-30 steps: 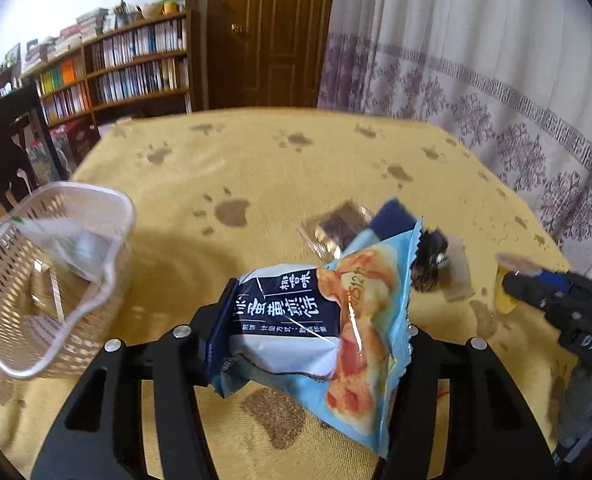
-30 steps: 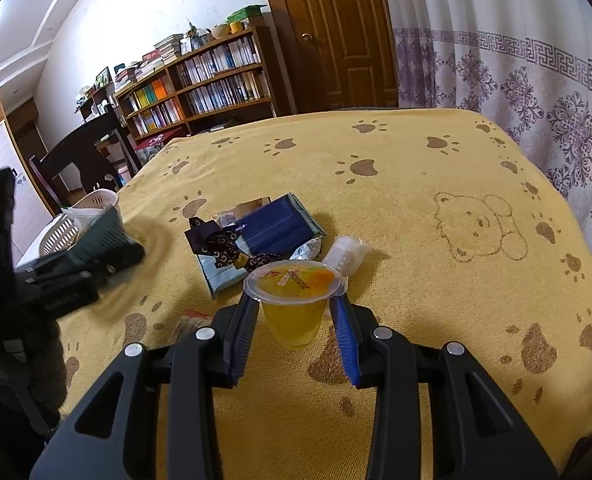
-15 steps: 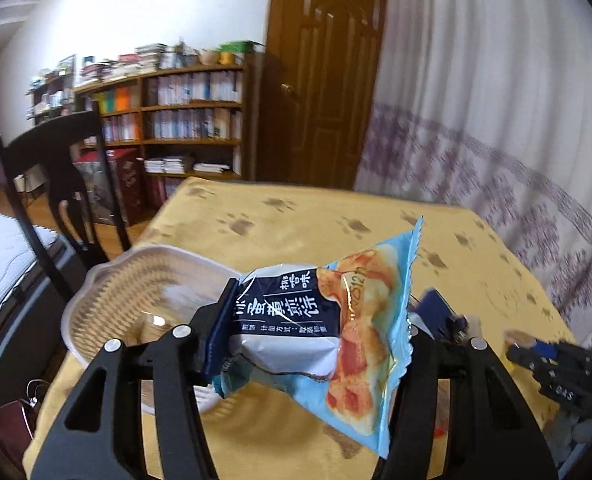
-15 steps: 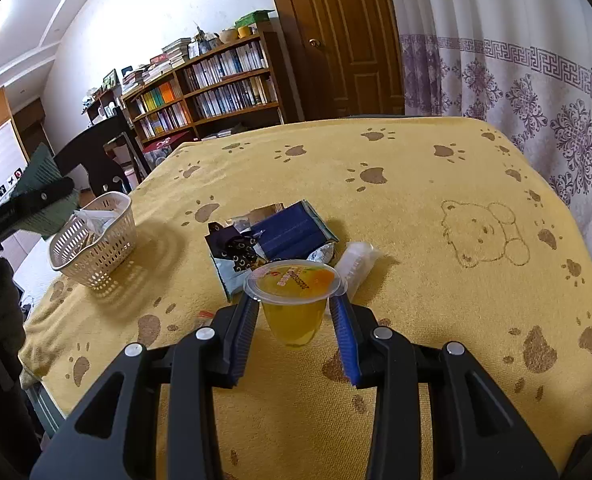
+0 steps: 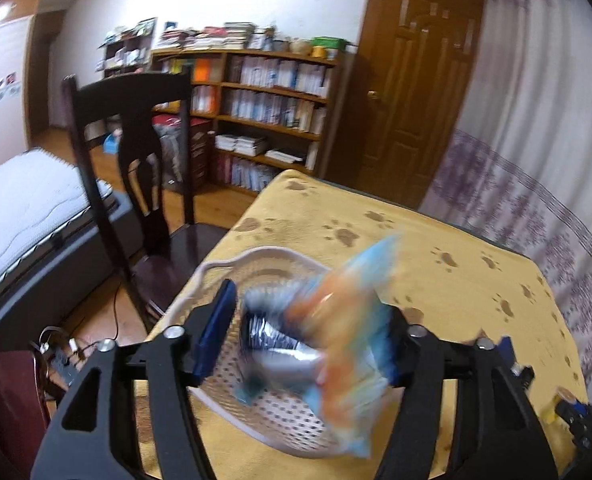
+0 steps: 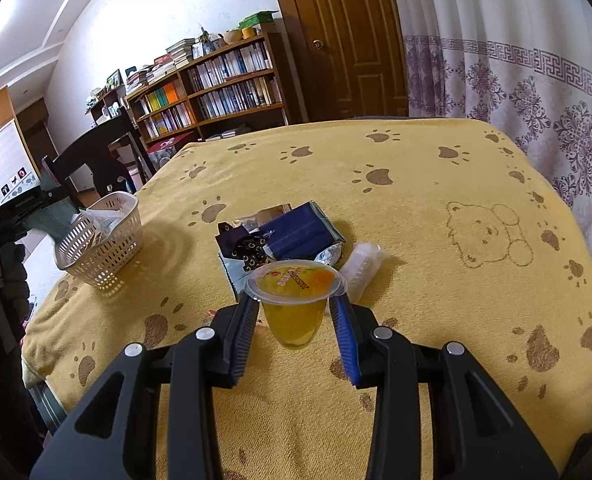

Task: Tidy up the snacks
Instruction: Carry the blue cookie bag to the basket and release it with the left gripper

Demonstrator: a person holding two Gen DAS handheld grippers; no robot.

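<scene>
Left tool (image 5: 304, 340) spread, blurred snack packet (image 5: 328, 344) loose above basket (image 5: 256, 412) | right tool (image 6: 294, 328) clamps jelly cup (image 6: 295, 304) beneath rim | packet light, crinkly; cup slippery, squashable

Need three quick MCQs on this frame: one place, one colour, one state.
1. In the right wrist view, the basket sits where relative to the snack pile?
A left
B right
C on top
2. The jelly cup holds what colour?
A red
B yellow
C green
3. The right gripper is:
A open, empty
B shut on the jelly cup
C out of view

Key: A, the basket shows left of the pile; B, yellow jelly shows through the cup; B, both fingers pinch it under the rim.
</scene>
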